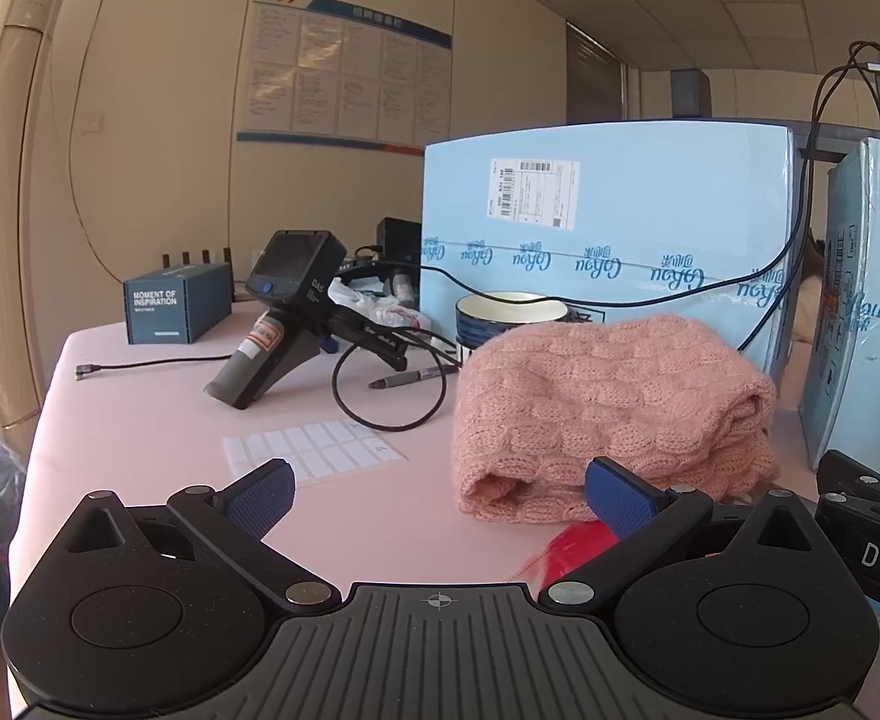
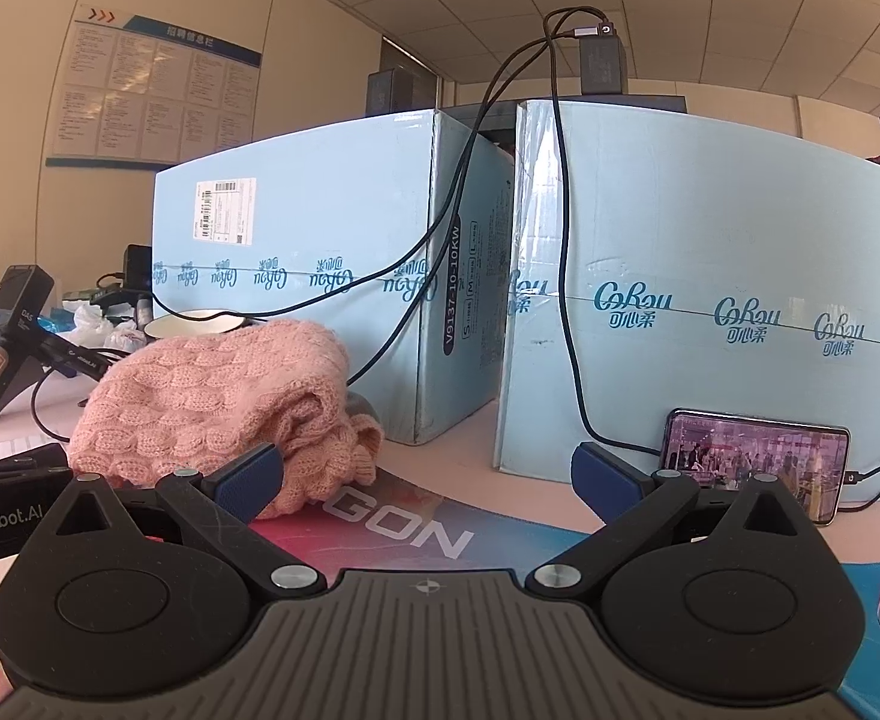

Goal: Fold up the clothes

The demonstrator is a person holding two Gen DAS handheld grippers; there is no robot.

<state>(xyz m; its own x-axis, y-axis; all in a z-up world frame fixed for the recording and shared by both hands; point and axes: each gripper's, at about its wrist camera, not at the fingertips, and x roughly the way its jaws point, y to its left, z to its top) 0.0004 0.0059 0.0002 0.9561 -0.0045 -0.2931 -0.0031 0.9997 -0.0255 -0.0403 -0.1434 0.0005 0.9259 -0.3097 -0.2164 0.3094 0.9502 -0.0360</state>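
A pink cable-knit sweater point(image 1: 607, 408) lies folded in a thick bundle on the pink table; the right wrist view shows the same sweater point(image 2: 218, 396) at centre left. My left gripper point(image 1: 440, 495) stands open just in front of it, its right blue pad point(image 1: 616, 498) close to the bundle's near edge, nothing between the fingers. My right gripper point(image 2: 428, 480) is open too, low over a printed mat point(image 2: 404, 531), its left pad point(image 2: 248, 480) close to the sweater's loose end. The left gripper's body point(image 2: 8, 498) shows at the left edge of the right wrist view.
Two large light-blue cartons point(image 1: 607, 228) point(image 2: 709, 300) stand behind the sweater with black cables draped over them. A phone point(image 2: 751, 462) leans on the right carton. A spare handheld gripper point(image 1: 284, 324), a bowl point(image 1: 508, 315), a pen, a label sheet point(image 1: 314, 456) and a small blue box point(image 1: 176, 306) sit left.
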